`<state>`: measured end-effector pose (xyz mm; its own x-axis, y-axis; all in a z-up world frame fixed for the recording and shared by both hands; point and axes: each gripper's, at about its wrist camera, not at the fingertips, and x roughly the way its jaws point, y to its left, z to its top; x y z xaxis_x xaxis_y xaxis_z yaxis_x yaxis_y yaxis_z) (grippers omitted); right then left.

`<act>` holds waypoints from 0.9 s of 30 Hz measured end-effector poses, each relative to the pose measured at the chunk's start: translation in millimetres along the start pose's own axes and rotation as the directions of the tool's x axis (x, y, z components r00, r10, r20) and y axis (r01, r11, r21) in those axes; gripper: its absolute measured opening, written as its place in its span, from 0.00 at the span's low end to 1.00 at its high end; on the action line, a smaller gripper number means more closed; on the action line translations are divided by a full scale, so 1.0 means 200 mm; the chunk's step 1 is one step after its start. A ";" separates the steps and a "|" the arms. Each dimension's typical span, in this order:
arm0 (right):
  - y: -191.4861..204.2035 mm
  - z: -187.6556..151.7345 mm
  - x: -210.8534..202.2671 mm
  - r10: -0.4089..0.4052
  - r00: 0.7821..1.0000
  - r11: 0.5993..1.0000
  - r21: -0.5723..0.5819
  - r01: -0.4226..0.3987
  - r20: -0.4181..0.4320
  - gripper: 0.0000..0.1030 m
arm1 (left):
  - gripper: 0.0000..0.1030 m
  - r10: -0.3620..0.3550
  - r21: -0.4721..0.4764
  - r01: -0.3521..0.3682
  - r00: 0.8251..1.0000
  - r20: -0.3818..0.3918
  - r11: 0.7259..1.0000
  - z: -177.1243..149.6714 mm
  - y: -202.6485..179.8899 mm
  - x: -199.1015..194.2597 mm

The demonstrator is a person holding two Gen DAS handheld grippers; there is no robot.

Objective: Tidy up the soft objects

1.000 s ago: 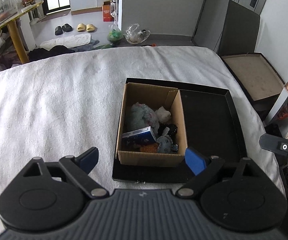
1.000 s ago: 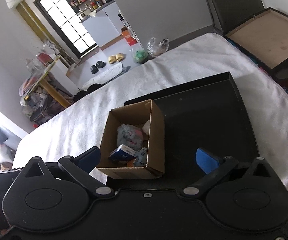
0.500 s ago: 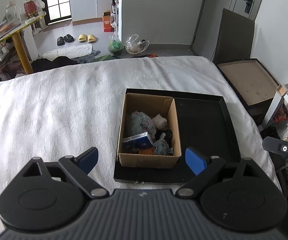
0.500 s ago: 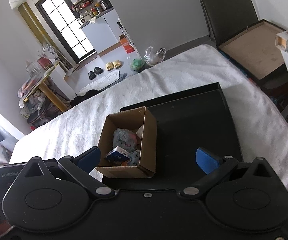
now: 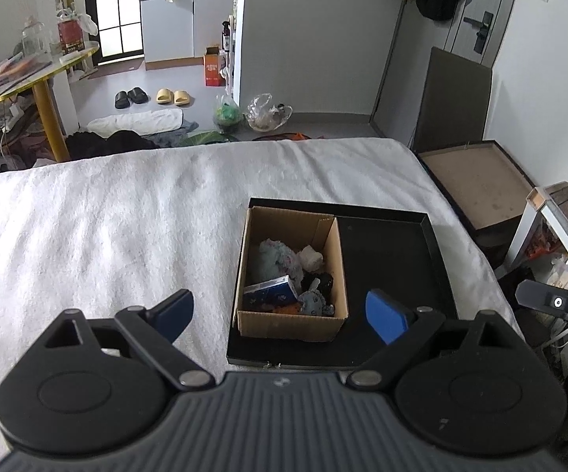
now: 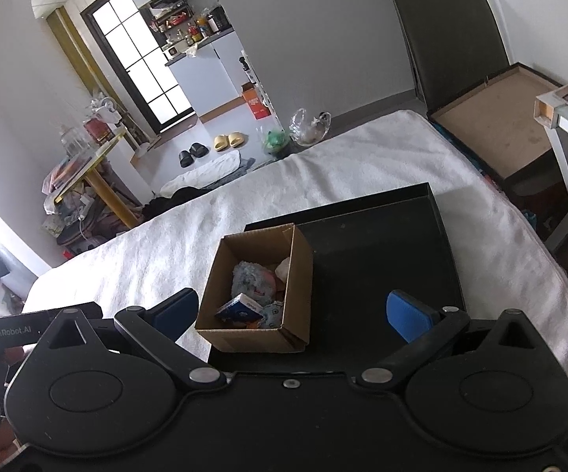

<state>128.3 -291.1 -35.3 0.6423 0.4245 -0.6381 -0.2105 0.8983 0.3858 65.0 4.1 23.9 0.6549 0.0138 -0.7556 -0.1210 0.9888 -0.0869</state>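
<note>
Both grippers' fingers (image 5: 386, 316) spread wide, empty.

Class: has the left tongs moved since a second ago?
Yes. The left tongs pulled back and up; the brown cardboard box on the white bed cover looks farther away.

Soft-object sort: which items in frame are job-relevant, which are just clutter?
Job:
cardboard box on the left side of the black tray
fluffy grey-blue plush, white soft lump, small round grey plush and blue packet in the box
left tool and right tool, both open and empty

Lying about:
slippers
plastic bags
yellow table
</note>
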 end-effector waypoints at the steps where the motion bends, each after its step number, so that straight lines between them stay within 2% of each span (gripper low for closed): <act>1: 0.01 0.00 -0.01 0.001 1.000 1.000 -0.004 -0.001 0.003 1.00 | 0.91 0.000 -0.001 0.000 1.000 0.004 1.000 0.00 0.00 -0.01; 11: 0.09 0.01 -0.13 0.009 0.999 0.999 -0.047 -0.007 0.042 1.00 | 0.91 0.003 0.000 -0.003 0.999 0.046 1.000 -0.02 0.02 -0.12; 27: 0.11 -0.02 -0.23 0.006 0.997 0.999 -0.053 -0.002 0.075 1.00 | 0.91 0.001 0.010 -0.002 0.996 0.093 1.000 -0.05 0.02 -0.25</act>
<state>91.3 -289.4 -0.3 0.6945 0.4203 -0.5840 -0.2506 0.9021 0.3512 23.7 4.8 54.4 0.7212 0.0286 -0.6921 -0.1148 0.9903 -0.0787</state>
